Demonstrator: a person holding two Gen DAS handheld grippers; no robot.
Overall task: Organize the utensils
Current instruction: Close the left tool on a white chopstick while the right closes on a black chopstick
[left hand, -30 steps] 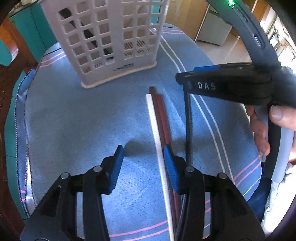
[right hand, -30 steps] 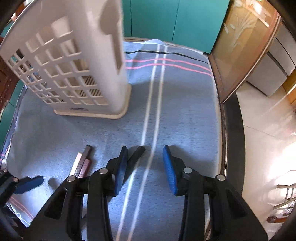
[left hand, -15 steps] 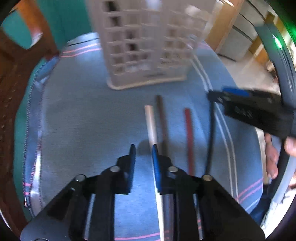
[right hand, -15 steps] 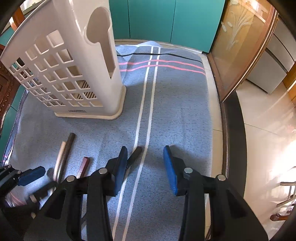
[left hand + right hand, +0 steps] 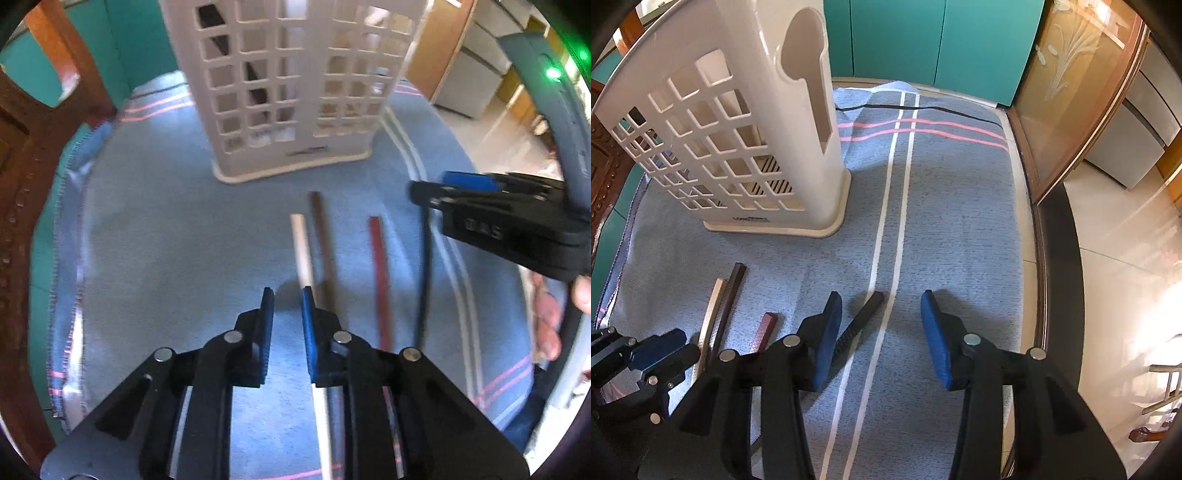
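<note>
Chopsticks lie loose on a blue woven cloth (image 5: 960, 229) striped in white and pink, four of them fanned out side by side: a white chopstick (image 5: 303, 251), a dark brown chopstick (image 5: 323, 240) touching it on the right, a red chopstick (image 5: 380, 273) apart from those, and a black chopstick (image 5: 424, 266) farthest right. In the left wrist view the left gripper (image 5: 287, 306) sits at 6 o'clock, its blue-padded jaws drawn near together with a narrow gap of bare cloth between them; they have just been opening a little and pinch nothing, and the white chopstick runs just outside and under the right-hand finger. A cream lattice utensil holder (image 5: 291, 88) stands upright on the cloth at 12 o'clock, with dark shapes showing through its square holes. The right gripper (image 5: 881, 314) hovers with its jaws spread, and they have just been widening slightly; in the right wrist view the black chopstick (image 5: 862, 319) lies slanted on the cloth just beside the left-hand pad, its tip between the jaws, neither pad pressing on it. In that view the holder (image 5: 738, 140) is at 10 o'clock and the other three sticks at 8 o'clock. At 3 o'clock of the left view, a person's fingers (image 5: 546, 317) curl round the right gripper's handle.
</note>
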